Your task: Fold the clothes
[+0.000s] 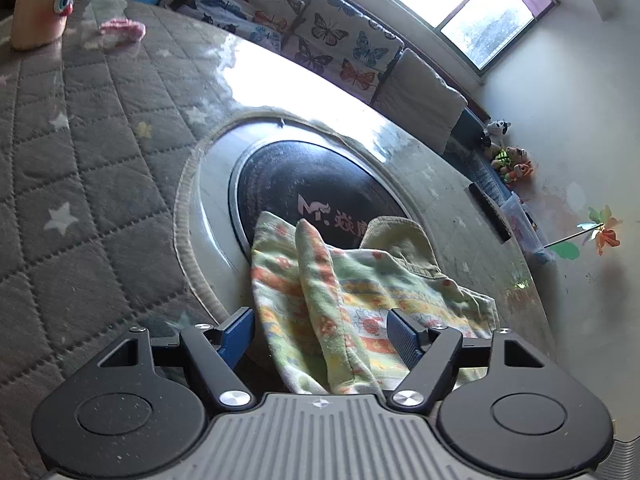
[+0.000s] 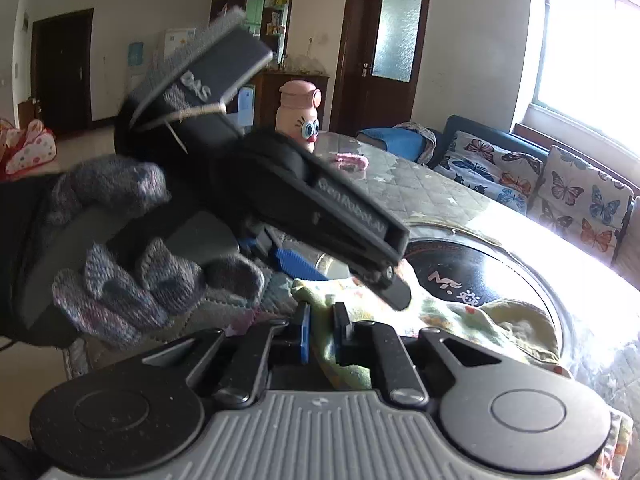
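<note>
**Right claw pinches the cloth edge; left claw straddles a fold**

We read the next move as turning on one relation: the patterned garment (image 1: 360, 304) lies across the glass-topped desk (image 1: 100, 160), its raised fold running from the left claw (image 1: 324, 332) away toward about 11 o'clock in the left wrist view. That fold sits between the left claw's blue pads, which stand wide apart and press on nothing. So we judge this claw ready to close, not yet gripping.

The right claw (image 2: 322, 334) is nearly closed, its pads nipping a narrow ridge of the same garment (image 2: 440, 312), which spreads away toward 2 o'clock over the dark round disc (image 2: 480, 272) set in the desk.

The right wrist view alone shows the gloved hand (image 2: 120, 280) carrying the left tool, at 10 o'clock and just beside the cloth. The left wrist view alone shows how far the garment reaches, with an olive piece (image 1: 400, 236) at its far end. Both claws sit at the near edge, close together.
</note>
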